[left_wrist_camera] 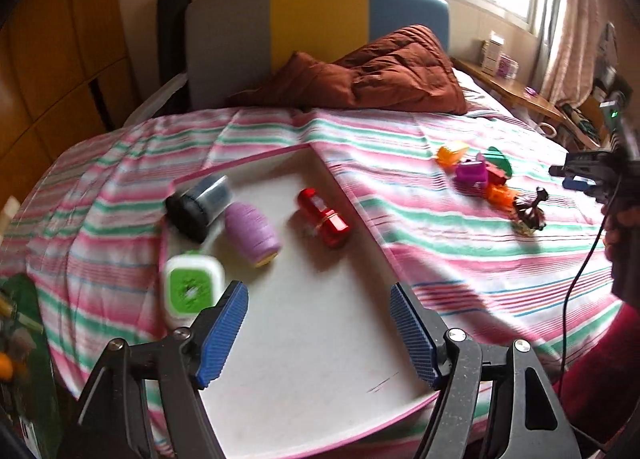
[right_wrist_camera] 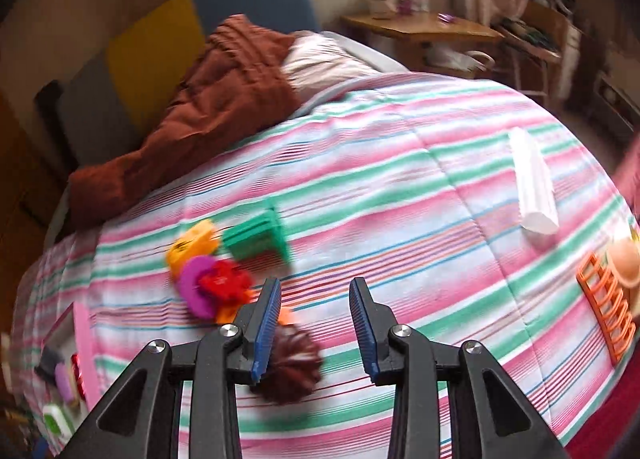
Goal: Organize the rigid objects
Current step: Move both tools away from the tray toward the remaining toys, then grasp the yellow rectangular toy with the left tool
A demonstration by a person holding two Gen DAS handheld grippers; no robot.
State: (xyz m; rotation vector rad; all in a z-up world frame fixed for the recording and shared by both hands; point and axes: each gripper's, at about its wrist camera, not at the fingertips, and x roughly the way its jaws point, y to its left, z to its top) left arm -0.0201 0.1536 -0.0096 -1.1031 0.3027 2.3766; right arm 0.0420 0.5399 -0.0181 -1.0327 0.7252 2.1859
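Note:
A white tray with a pink rim (left_wrist_camera: 320, 339) lies on the striped bed. In it are a dark jar (left_wrist_camera: 200, 203), a purple spool (left_wrist_camera: 252, 233), a red shiny piece (left_wrist_camera: 322, 217) and a green-and-white box (left_wrist_camera: 192, 287). My left gripper (left_wrist_camera: 318, 299) hovers over the tray's near part, open and empty. Right of the tray sits a pile of colourful plastic toys (left_wrist_camera: 476, 175) (right_wrist_camera: 212, 275) and a dark brown ornament (left_wrist_camera: 530, 213) (right_wrist_camera: 292, 359). My right gripper (right_wrist_camera: 315, 291) is above the bed just past the ornament, jaws apart with nothing between them.
A brown quilt (left_wrist_camera: 380, 71) is bunched at the headboard. A white folded item (right_wrist_camera: 534, 187), an orange rack (right_wrist_camera: 604, 307) and a peach round thing (right_wrist_camera: 626, 263) lie at the bed's right side. A wooden bedside table (right_wrist_camera: 420, 25) stands beyond. The tray's pink rim (right_wrist_camera: 84, 339) shows at far left.

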